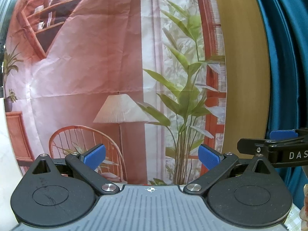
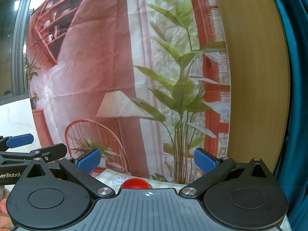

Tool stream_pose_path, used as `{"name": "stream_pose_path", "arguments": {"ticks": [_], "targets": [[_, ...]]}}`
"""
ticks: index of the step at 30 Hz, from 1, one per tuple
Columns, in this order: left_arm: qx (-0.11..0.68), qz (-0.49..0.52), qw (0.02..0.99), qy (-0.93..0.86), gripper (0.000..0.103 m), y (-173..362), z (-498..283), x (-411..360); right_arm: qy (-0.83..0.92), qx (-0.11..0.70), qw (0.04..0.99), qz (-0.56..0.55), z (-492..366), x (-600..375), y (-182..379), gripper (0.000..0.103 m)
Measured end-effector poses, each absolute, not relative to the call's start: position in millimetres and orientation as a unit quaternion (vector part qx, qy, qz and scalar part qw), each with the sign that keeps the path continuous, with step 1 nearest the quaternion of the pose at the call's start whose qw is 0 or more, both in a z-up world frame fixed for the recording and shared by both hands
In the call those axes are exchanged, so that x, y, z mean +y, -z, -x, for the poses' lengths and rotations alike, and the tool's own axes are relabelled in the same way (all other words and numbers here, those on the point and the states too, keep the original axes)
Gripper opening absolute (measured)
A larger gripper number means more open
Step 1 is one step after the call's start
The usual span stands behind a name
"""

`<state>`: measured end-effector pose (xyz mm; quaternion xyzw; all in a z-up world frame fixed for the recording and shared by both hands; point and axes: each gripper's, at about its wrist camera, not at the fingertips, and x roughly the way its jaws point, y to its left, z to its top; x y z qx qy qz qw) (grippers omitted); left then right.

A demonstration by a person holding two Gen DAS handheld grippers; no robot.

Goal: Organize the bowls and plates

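Note:
My left gripper (image 1: 152,157) is open and empty, held up and facing a printed backdrop. My right gripper (image 2: 147,160) is open and empty too, beside the left one. The right gripper shows at the right edge of the left wrist view (image 1: 273,146). The left gripper shows at the left edge of the right wrist view (image 2: 28,148). A red rounded object (image 2: 134,183), possibly a bowl, peeks above the right gripper body on a checked tablecloth (image 2: 107,175). No plates are in view.
A printed room backdrop (image 1: 115,67) with a lamp, chair and plant fills both views. A wooden panel (image 1: 246,67) and a teal curtain (image 1: 284,57) stand to the right. A white marble wall (image 2: 15,115) and a dark window (image 2: 11,38) are at left.

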<state>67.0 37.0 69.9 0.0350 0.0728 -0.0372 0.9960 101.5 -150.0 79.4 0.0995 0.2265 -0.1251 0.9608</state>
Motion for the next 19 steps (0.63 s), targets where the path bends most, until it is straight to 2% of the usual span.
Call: {"name": "stream_pose_path", "arguments": {"ticks": [19], "targets": [[0.081, -0.030, 0.996, 0.029, 0.103, -68.8, -71.0, 39.2, 0.122, 0.232, 0.960, -0.099, -104.4, -151.3, -79.5, 0.103]]}}
